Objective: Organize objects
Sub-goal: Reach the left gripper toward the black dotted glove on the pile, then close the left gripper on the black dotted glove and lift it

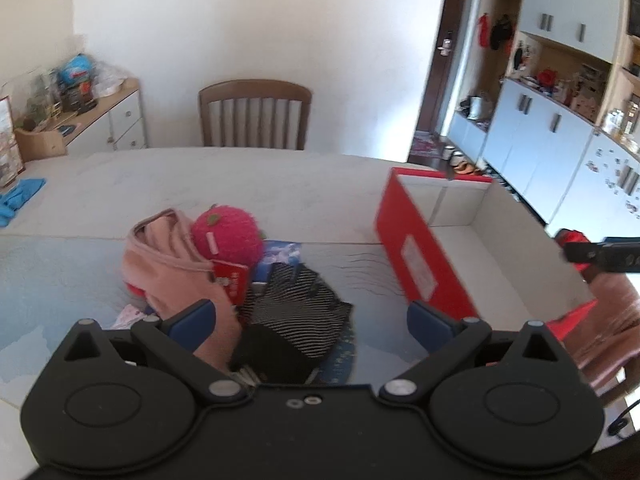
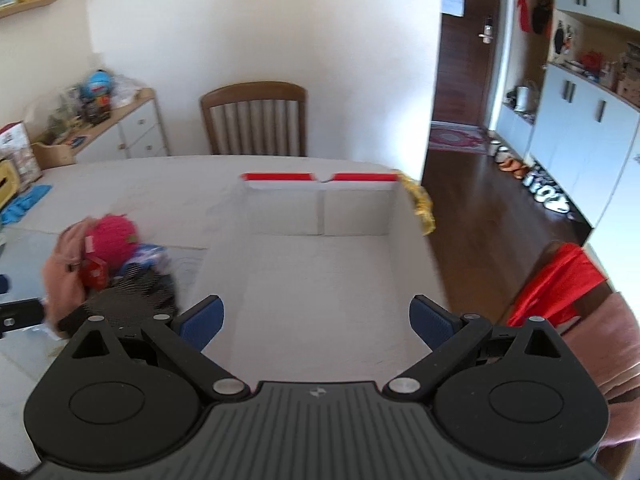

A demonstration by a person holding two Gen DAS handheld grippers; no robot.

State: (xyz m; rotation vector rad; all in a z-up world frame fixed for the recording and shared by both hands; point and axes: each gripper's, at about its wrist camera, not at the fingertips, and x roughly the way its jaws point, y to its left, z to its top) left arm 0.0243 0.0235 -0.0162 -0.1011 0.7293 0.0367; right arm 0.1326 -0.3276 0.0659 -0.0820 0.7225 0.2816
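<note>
Left tongs (image 1: 311, 322): released, blue pads wide apart, nothing between them, hovering over pile of soft items on tabletop (image 1: 100, 184).

Pile, left-centre of tabletop, all touching/overlapping:
- pink cloth (image 1: 168, 264), folded, piped edge, draped at left of pile, running down behind left pad.
- fuzzy magenta plush ball (image 1: 226, 238) w/ small green leaf patch + pink tag, sitting against pink cloth on its right.
- small red card/packet (image 1: 234, 282) w/ white print, just below plush.
- blk/wht striped fabric (image 1: 300, 308), crumpled, nearest tongs, darker blk part at bottom.
- blue printed packet (image 1: 282, 254) peeking out behind striped fabric; details too blurred.

Red box (image 1: 416, 256): open top, red outside w/ white label on long side, pale grey-white inside, standing right of pile, well apart from plush, near striped fabric. Interior looks bare in both views.

Right tongs (image 2: 316, 322): also released, pads spread, held above open box (image 2: 320, 280), nothing gripped. Tip visible in left view at far right edge (image 1: 600, 256).

Same pile at left in right-wrist view (image 2: 108, 276), motion-blurred. Yellow patterned item (image 2: 420, 204) at box's far right corner; can't tell what.

Wooden chair (image 1: 255, 114) at far side of tabletop. Blue cloth (image 1: 20, 200) at far left edge.
</note>
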